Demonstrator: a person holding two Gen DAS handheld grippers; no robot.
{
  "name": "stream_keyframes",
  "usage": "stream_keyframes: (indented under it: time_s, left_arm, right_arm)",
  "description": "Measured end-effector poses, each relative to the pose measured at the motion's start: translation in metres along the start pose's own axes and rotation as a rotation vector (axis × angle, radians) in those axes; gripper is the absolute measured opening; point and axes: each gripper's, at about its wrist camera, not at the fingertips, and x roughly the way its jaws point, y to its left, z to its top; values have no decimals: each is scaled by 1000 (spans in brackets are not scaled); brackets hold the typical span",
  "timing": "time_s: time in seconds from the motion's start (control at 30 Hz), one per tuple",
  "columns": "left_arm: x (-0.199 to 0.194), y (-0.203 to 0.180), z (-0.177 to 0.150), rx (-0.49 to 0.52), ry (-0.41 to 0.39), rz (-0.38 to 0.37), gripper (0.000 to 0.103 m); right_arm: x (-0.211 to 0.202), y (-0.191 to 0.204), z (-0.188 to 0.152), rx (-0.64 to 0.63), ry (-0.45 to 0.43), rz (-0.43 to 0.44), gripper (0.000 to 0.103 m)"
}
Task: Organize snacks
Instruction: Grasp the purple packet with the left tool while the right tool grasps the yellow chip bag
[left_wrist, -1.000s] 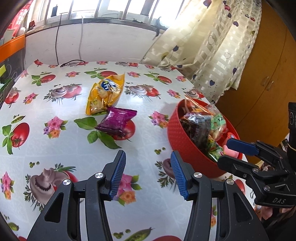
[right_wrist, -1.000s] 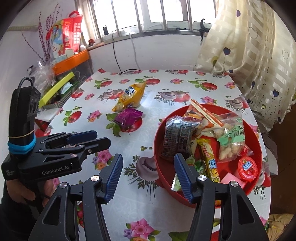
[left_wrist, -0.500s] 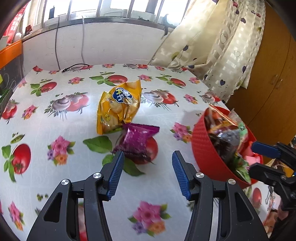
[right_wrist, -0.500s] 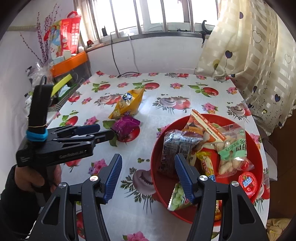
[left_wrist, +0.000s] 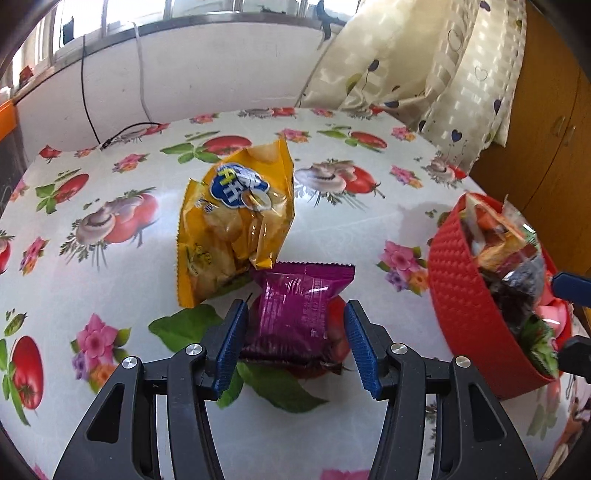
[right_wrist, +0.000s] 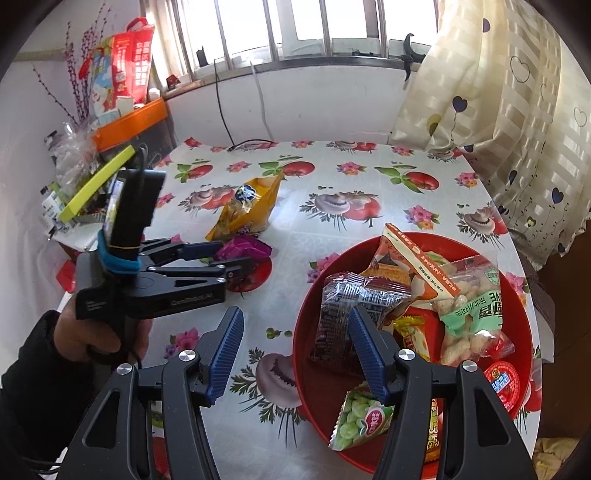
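A purple snack packet (left_wrist: 295, 314) lies on the flowered tablecloth, with a yellow chip bag (left_wrist: 236, 221) just behind it. My left gripper (left_wrist: 295, 345) is open, its blue pads on either side of the purple packet's near end, not closed on it. In the right wrist view the left gripper (right_wrist: 225, 258) reaches the purple packet (right_wrist: 245, 248) beside the yellow bag (right_wrist: 247, 210). A red bowl (right_wrist: 306, 332) holds several snack packets. My right gripper (right_wrist: 295, 354) is open and empty, hovering over the bowl's left rim.
The red bowl (left_wrist: 461, 295) stands right of the purple packet. A cream curtain (right_wrist: 498, 110) hangs at the right, a wooden cabinet (left_wrist: 546, 110) behind it. Shelves with an orange box (right_wrist: 129, 125) and clutter stand at the left. A black cable (left_wrist: 122, 133) lies at the far table edge.
My left gripper has moved forward across the table to the purple packet, which now sits between its open pads. My right gripper has stayed open over the bowl's rim.
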Motion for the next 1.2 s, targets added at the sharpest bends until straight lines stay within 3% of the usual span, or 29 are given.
stream_keyframes:
  time_s: [0.07,0.17,0.3,0.57,0.77,0.93,1.2]
  left_arm:
    - [6,0,-1,-6,16,12,54]
    - [4,-2,-4,-10,-6,29,43]
    - [-3,-3,-8,-21,-24,38,37]
    - [-25,8,-27,-76,-41,19,35]
    - [-41,28,-38,-139,-71,32,35]
    - [-55,48,-44,-189,-106,49,35]
    - [-67,75,-50,-246,-142,65,35]
  right_arm:
    - [2,-1,1,1,3,-1,57]
    - [5,-2,3,8,3,-2,57]
    - [6,-3,9,21,2,-3,57]
    - [12,1,29,54,-11,25,58]
    - [31,18,52,56,0,87,63]
    - [65,31,75,63,44,129,69]
    - [126,39,100,125,121,125,73]
